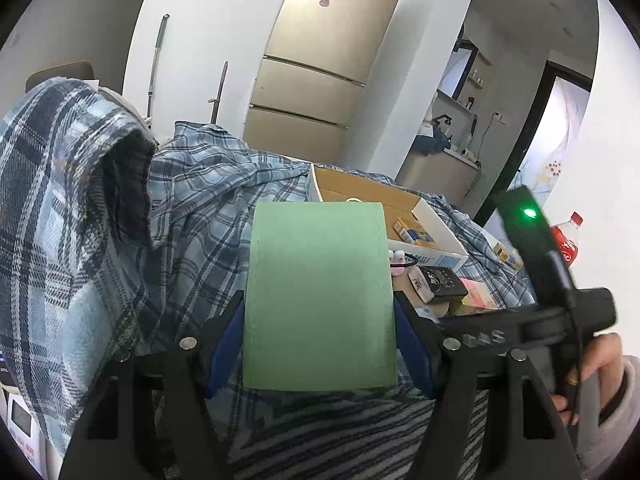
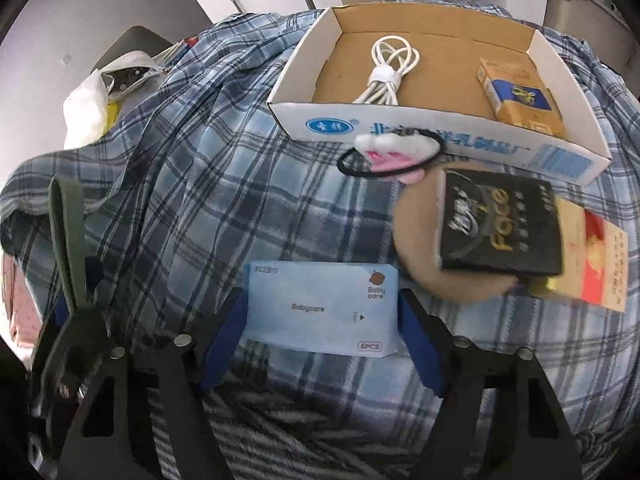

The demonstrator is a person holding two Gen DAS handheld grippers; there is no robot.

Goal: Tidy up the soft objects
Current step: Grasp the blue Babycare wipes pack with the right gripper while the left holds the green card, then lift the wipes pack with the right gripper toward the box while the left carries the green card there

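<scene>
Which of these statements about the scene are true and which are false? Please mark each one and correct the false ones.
1. The left gripper holds a green pad between its fingers. True.
2. The cardboard box is empty. False: a coiled white cable and a yellow and blue carton lie in it.
3. The right gripper has a light blue wipes pack between its blue pads. True.
4. The black hair tie lies inside the box. False: it lies outside, on the plaid cloth against the box's front wall.
5. The black booklet lies on bare wood. False: it rests on a round tan pad.
</scene>
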